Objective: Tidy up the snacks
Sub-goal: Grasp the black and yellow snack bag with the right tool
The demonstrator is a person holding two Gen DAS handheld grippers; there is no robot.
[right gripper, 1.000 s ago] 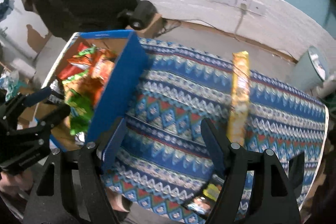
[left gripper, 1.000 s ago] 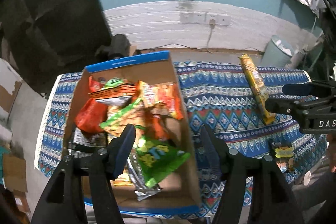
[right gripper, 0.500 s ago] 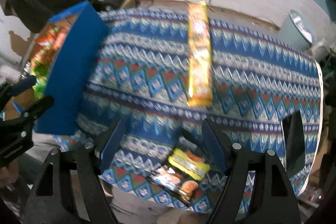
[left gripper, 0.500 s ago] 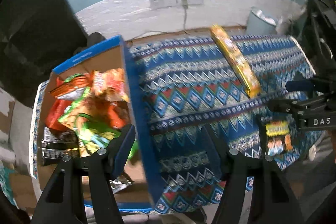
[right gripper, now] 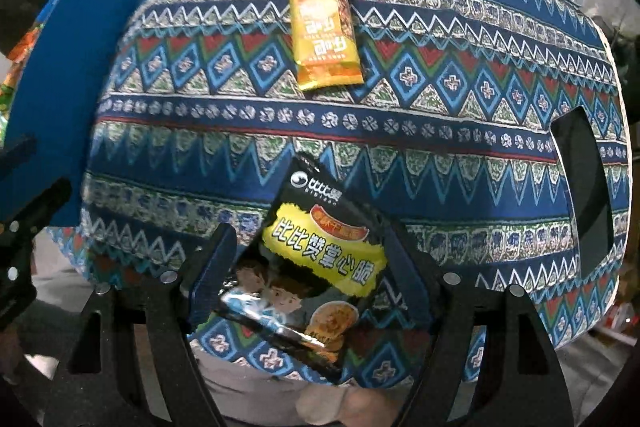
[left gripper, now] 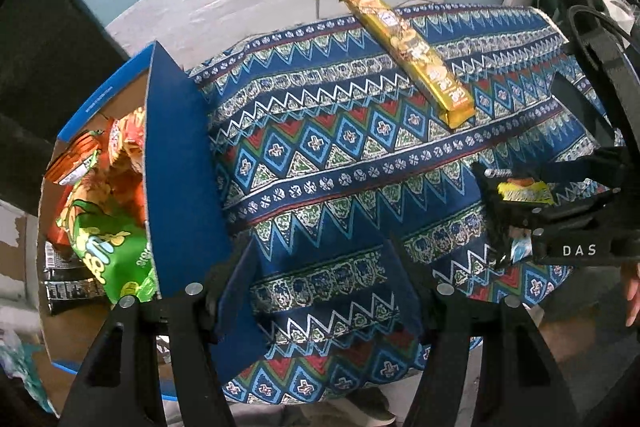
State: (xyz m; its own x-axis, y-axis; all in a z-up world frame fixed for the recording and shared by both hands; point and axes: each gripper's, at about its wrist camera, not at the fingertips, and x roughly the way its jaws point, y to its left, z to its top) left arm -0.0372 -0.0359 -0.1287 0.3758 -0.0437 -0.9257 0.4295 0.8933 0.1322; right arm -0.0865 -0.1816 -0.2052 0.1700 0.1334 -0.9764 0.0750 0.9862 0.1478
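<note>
My right gripper [right gripper: 308,267] hangs with jaws apart around the black snack packet [right gripper: 316,267] at the near edge of the patterned cloth [right gripper: 440,147], pads not pressing. One long yellow packet [right gripper: 322,7] points away toward the wall. My left gripper [left gripper: 320,279] is spread, empty, beside the blue box [left gripper: 176,163] of snacks.

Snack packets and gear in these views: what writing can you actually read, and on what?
"DAS": right gripper body, white letters.
"比比赞掌心脆": yellow panel on the black snack packet.
"bibizan": small, under that packet's logo; uncertain.
Long yellow packet: upside-down characters, blurred.
Green bag in the box: letters unreadable.
Black bars: too small.
</note>
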